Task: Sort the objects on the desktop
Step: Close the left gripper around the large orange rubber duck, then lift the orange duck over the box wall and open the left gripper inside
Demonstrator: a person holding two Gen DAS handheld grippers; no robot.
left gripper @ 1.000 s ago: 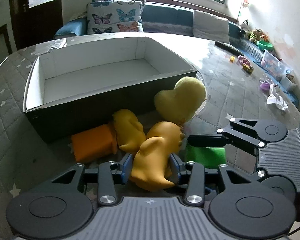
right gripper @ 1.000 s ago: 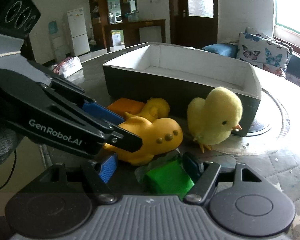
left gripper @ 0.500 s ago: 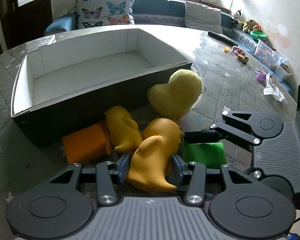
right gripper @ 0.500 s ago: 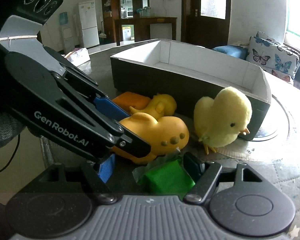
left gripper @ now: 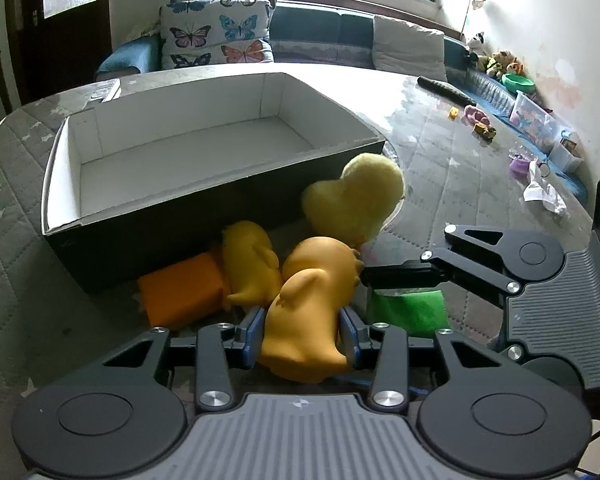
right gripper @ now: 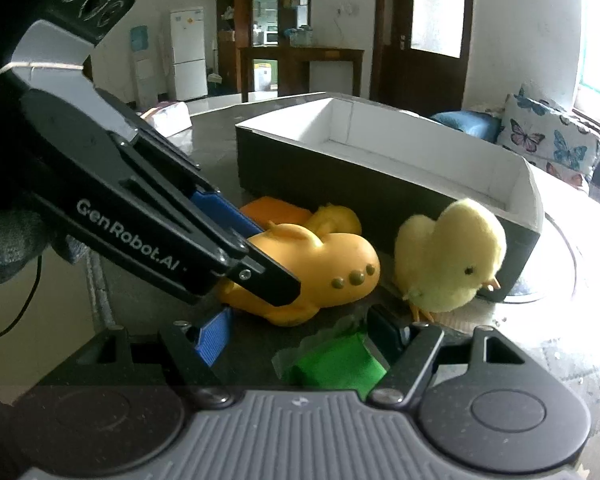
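My left gripper is shut on an orange rubber toy, which also shows in the right wrist view. My right gripper has its fingers around a green block, seen in the left wrist view; whether they press it is unclear. A fluffy yellow chick, a yellow duck toy and an orange block lie against the dark box, which is white inside and holds nothing.
A crumpled white tissue, small toys and clear plastic bins sit at the table's far right. A black remote lies behind the box. A sofa with butterfly cushions stands beyond the table.
Both grippers have risen slightly and the views have tilted a little. The left keeps its hold on the orange toy; the toys on the table have not moved.
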